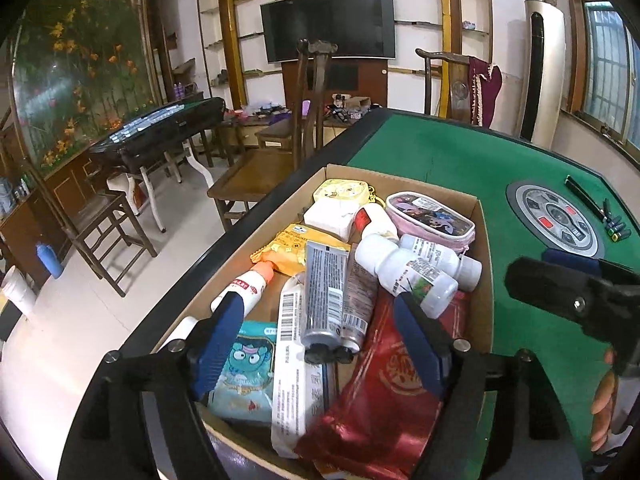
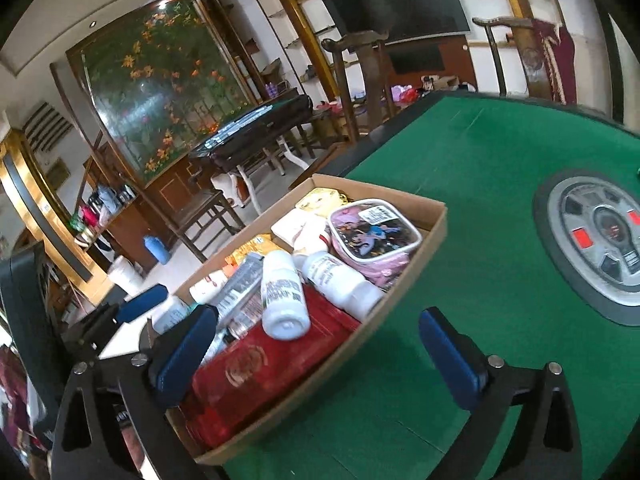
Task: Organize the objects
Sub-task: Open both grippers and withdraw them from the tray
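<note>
The cardboard box (image 1: pixel 486 272) of mixed items sits at the near left edge of the green table (image 1: pixel 460 160), directly under the left gripper (image 1: pixel 320 340), whose blue fingers are spread wide and empty above a grey tube (image 1: pixel 324 292) and red packet (image 1: pixel 384 392). Bare felt spreads right of the box. The right gripper (image 2: pixel 324 356), also parted and holding nothing, straddles the box's right wall (image 2: pixel 384 312), tilted, white bottles (image 2: pixel 282 292) just ahead.
</note>
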Action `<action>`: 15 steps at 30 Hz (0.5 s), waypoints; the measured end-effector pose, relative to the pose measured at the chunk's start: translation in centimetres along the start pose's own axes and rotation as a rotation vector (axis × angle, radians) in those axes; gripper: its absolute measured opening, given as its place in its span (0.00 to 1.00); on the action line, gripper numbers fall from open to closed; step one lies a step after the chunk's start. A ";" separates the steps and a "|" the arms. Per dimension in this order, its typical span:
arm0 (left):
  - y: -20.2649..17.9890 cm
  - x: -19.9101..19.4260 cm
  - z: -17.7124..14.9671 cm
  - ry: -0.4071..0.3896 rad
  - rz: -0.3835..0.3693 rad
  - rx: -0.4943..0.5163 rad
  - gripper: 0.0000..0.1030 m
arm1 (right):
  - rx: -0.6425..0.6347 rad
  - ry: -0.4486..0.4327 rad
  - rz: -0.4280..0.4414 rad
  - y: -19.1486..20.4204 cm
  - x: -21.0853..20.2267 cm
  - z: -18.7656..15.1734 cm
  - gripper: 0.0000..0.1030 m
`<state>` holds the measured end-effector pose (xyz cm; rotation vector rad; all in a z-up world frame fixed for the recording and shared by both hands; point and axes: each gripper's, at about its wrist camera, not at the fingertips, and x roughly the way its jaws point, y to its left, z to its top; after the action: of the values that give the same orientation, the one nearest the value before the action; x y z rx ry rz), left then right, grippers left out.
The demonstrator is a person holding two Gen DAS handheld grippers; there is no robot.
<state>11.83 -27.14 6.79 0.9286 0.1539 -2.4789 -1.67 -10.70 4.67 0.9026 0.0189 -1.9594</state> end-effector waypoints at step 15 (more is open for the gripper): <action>-0.5 -4.9 -1.7 -0.141 0.269 0.006 0.87 | -0.120 -0.129 -0.110 -0.5 -4.8 -3.4 1.00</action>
<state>15.76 -24.30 8.60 0.7219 -0.0244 -2.2849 1.25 -5.58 4.85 0.7095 0.1123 -2.0917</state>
